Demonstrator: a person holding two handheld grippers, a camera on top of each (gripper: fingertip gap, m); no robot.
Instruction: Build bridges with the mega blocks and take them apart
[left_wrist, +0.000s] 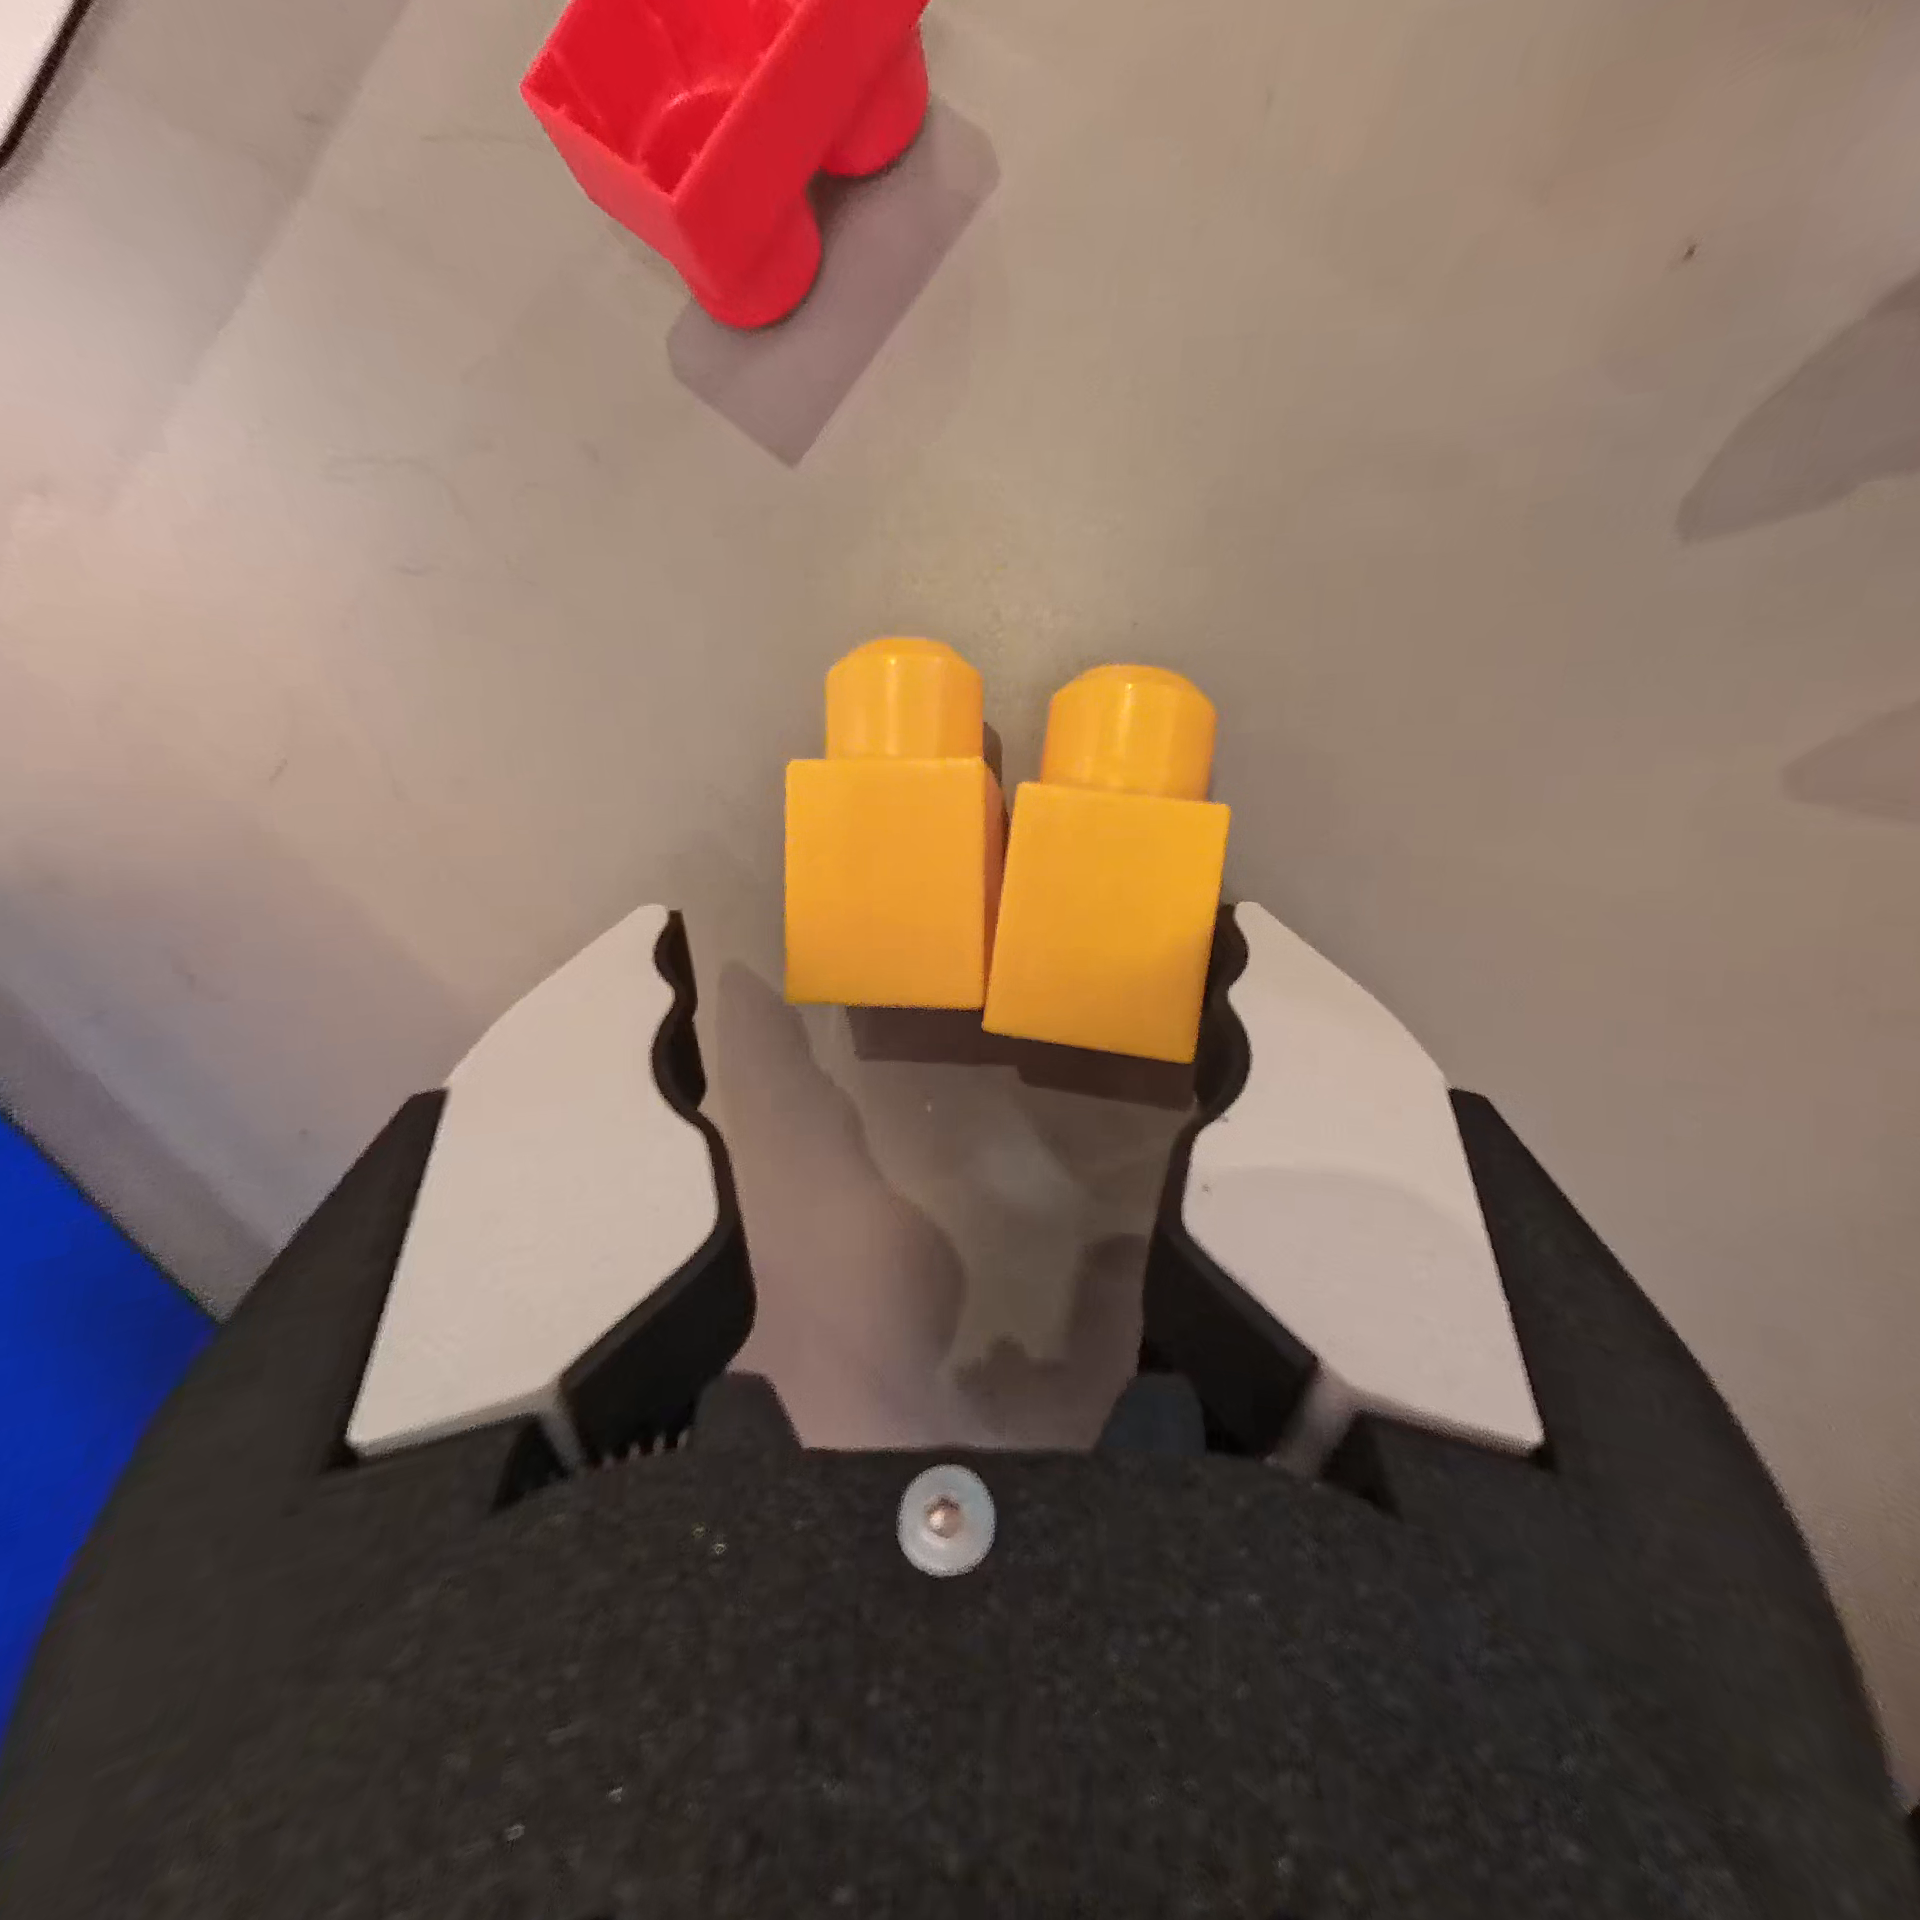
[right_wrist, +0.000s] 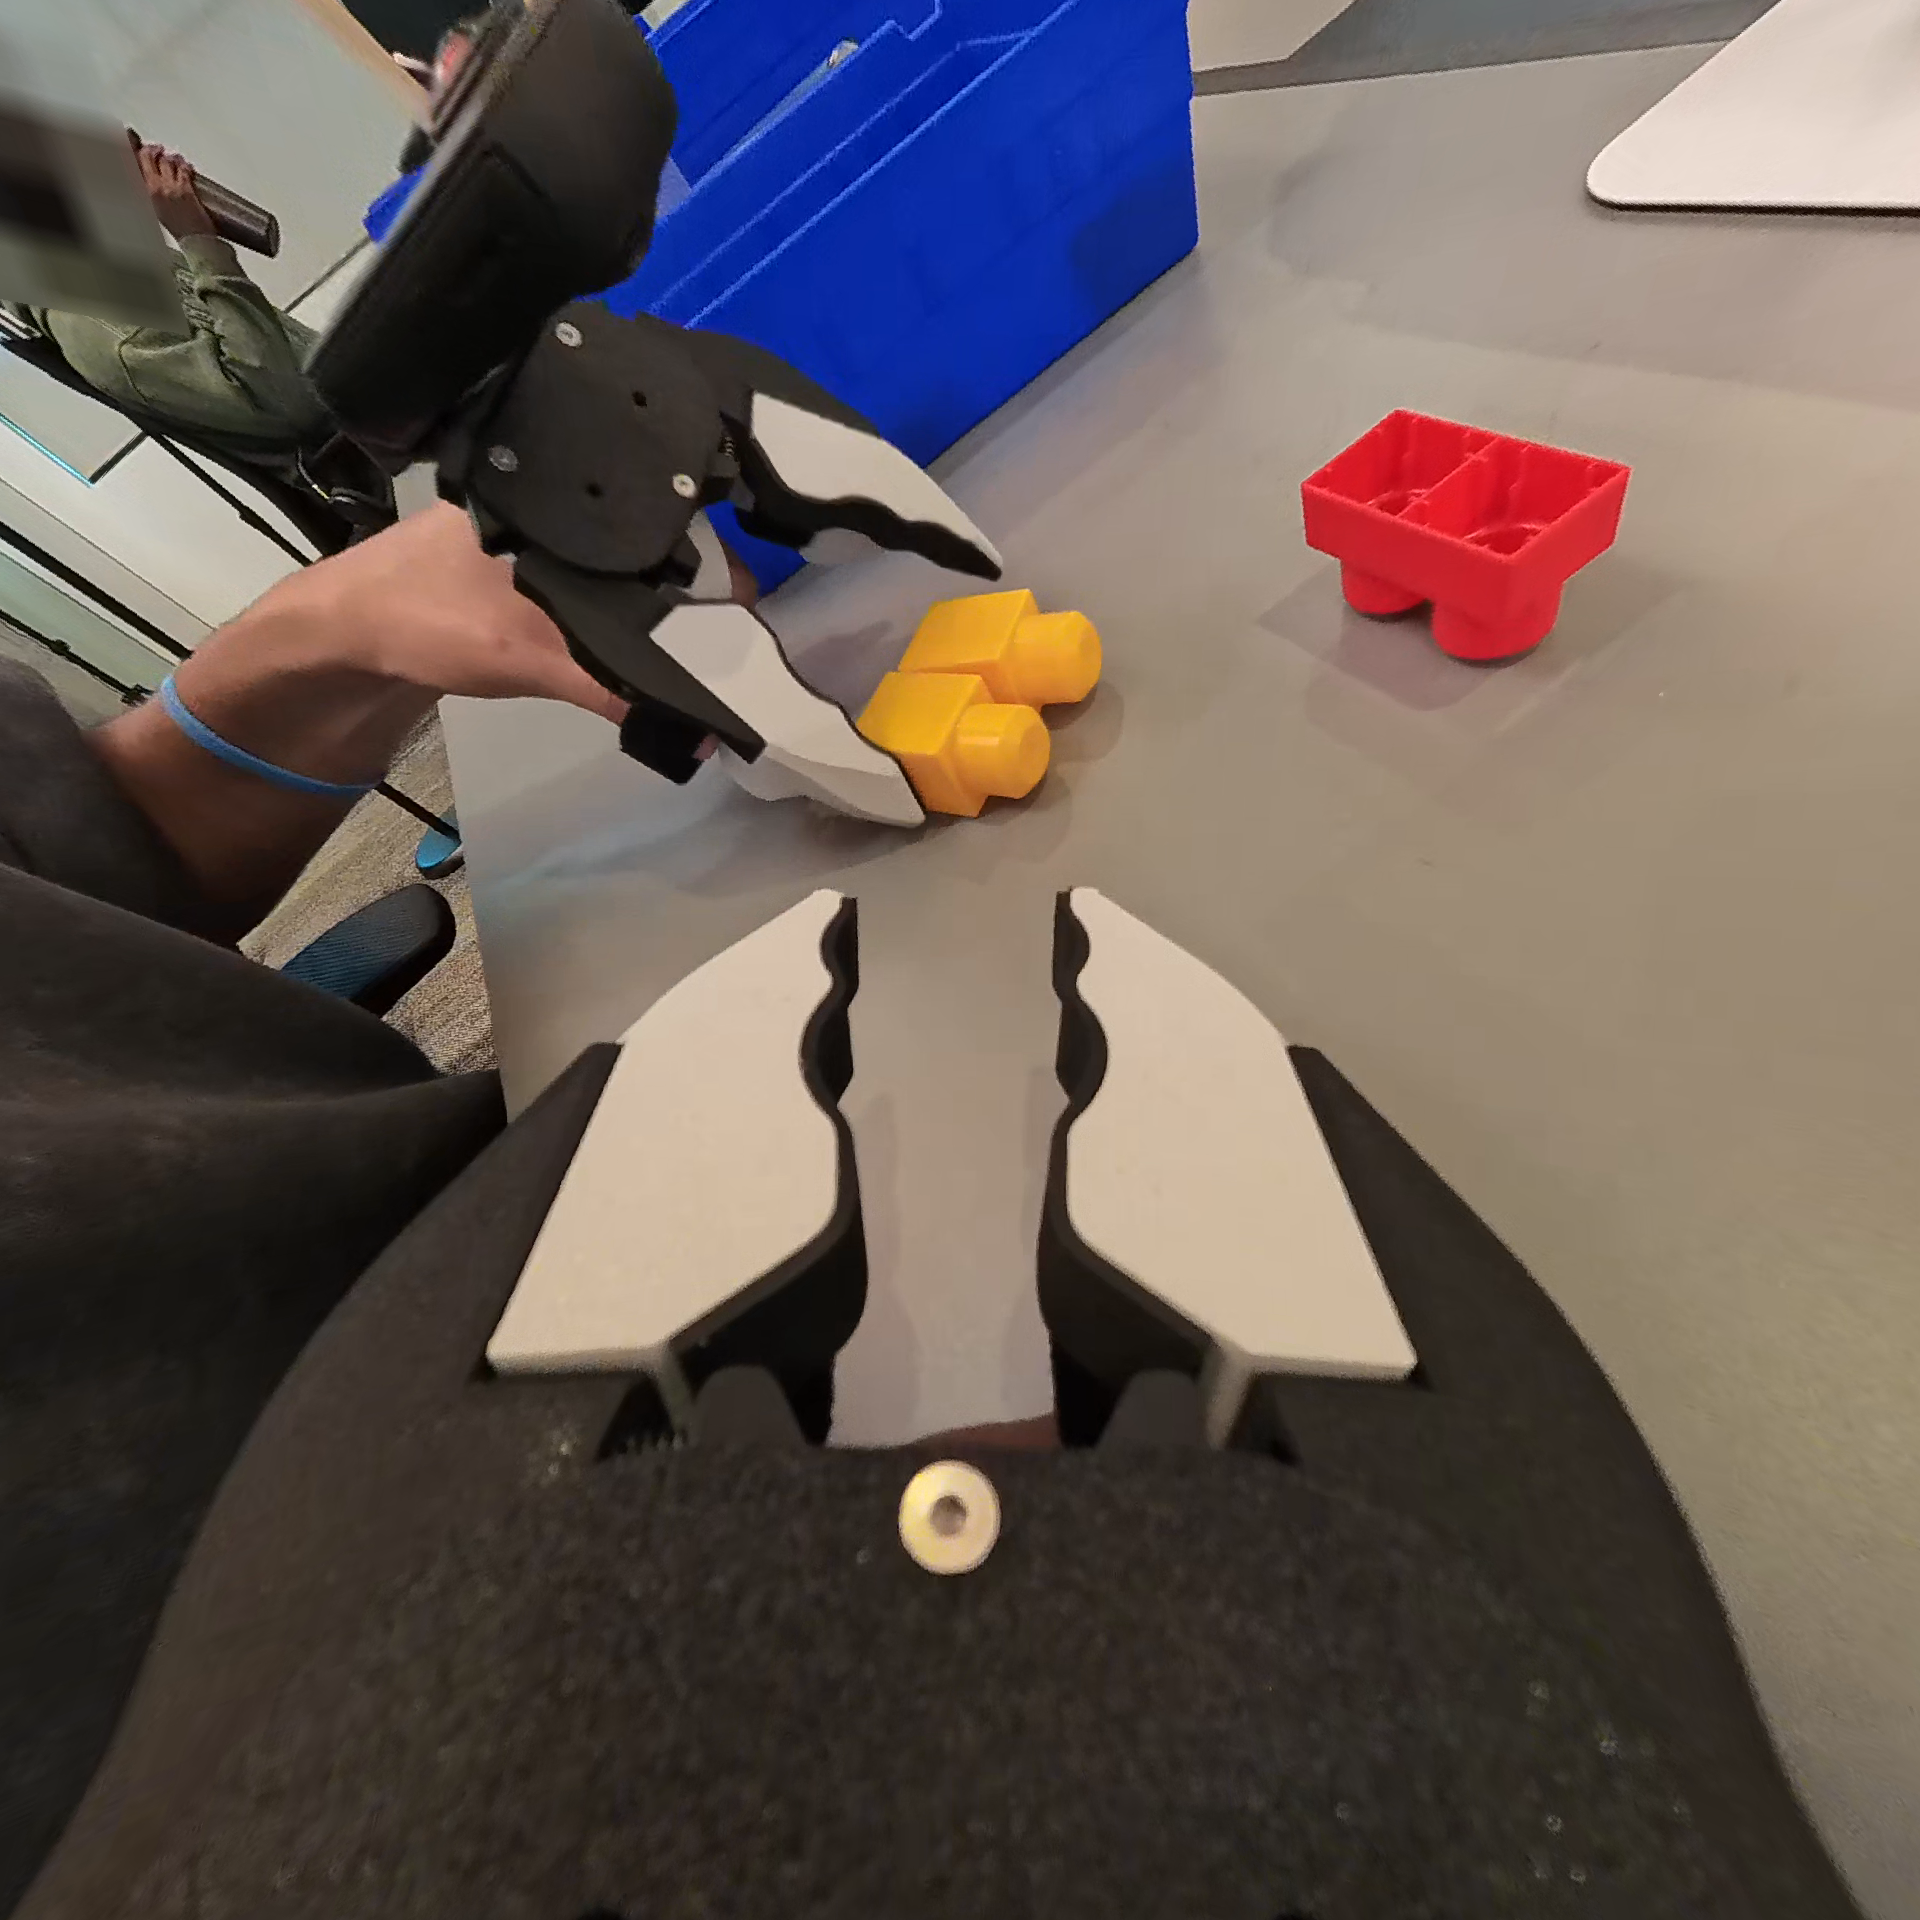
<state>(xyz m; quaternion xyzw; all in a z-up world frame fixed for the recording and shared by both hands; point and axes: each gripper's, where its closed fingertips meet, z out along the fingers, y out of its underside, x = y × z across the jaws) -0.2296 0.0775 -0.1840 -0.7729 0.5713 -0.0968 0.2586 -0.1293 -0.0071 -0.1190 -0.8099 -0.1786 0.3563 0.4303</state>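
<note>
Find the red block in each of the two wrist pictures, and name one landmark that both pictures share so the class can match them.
Left wrist view: the red block lies at the top edge, left of centre, hollow side showing.
Right wrist view: the red block stands upside down on the table, upper right.
Shared landmark: the two yellow blocks lying side by side at the left gripper.

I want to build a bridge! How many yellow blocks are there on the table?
2. Both lie on their sides, side by side on the grey table: one yellow block by the open left gripper, the other yellow block just behind it. More may be hidden.
</note>
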